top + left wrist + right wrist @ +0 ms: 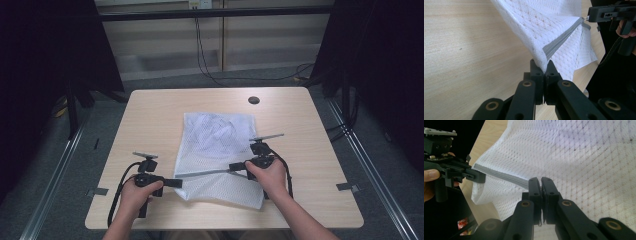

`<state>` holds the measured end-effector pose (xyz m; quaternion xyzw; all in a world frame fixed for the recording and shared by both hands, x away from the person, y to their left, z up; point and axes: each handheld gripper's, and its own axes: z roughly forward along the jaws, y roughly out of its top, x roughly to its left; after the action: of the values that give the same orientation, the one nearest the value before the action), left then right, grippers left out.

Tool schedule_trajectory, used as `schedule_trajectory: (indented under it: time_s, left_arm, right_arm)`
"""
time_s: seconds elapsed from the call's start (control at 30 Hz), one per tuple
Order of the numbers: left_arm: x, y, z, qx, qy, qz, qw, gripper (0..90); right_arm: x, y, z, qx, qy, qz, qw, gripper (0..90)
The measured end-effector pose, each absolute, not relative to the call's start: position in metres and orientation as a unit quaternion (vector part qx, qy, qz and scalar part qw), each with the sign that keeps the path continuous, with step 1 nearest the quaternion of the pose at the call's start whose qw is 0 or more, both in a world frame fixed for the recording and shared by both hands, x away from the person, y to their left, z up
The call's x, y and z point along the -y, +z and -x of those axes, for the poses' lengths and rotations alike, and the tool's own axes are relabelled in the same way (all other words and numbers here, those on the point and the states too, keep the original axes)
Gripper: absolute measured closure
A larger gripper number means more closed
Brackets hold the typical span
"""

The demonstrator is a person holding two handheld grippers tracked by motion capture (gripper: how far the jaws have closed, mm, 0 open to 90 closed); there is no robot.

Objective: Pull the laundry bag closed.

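In the left gripper view, the end of the grey zipper strip (564, 37) disappears between the closed jaws of the left gripper (545, 68), and the white mesh bag (544, 22) is cut off by the top edge. In the right gripper view the strip's other end goes behind the right gripper (541, 182), so whether a zipper pull is pinched there cannot be told. In the high view, something pale, perhaps cloth, shows blurred through the mesh toward the table's (150, 115) far edge.
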<state>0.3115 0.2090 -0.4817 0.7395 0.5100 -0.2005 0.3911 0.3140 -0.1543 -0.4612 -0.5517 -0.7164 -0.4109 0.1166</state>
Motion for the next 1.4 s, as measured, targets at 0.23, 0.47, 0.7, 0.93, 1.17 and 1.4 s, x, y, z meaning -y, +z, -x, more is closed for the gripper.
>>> schedule_trajectory:
  time_s: [0.23, 0.47, 0.7, 0.93, 1.17, 1.4]
  left_arm:
    - [-0.210, -0.482, -0.311, -0.512, -0.200, -0.738, 0.390, 88.5]
    - [-0.211, -0.482, -0.311, -0.515, -0.199, -0.734, 0.394, 88.5]
    - [-0.210, -0.483, -0.311, -0.510, -0.198, -0.740, 0.391, 88.5]
    - [-0.209, -0.482, -0.310, -0.515, -0.202, -0.735, 0.392, 88.5]
    - [-0.208, -0.480, -0.311, -0.511, -0.205, -0.736, 0.394, 88.5]
    - [-0.211, -0.481, -0.311, -0.509, -0.205, -0.738, 0.394, 88.5]
  right_arm:
    - [0.156, -0.460, -0.314, 0.716, -0.409, 0.553, 0.116, 87.2]
    - [0.159, -0.461, -0.315, 0.719, -0.406, 0.552, 0.115, 87.2]
    - [0.162, -0.460, -0.316, 0.717, -0.408, 0.554, 0.115, 87.1]
    - [0.162, -0.457, -0.315, 0.717, -0.408, 0.553, 0.117, 87.2]
    - [0.165, -0.455, -0.314, 0.718, -0.408, 0.552, 0.112, 87.2]
    - [0.167, -0.451, -0.312, 0.717, -0.405, 0.557, 0.110, 87.1]
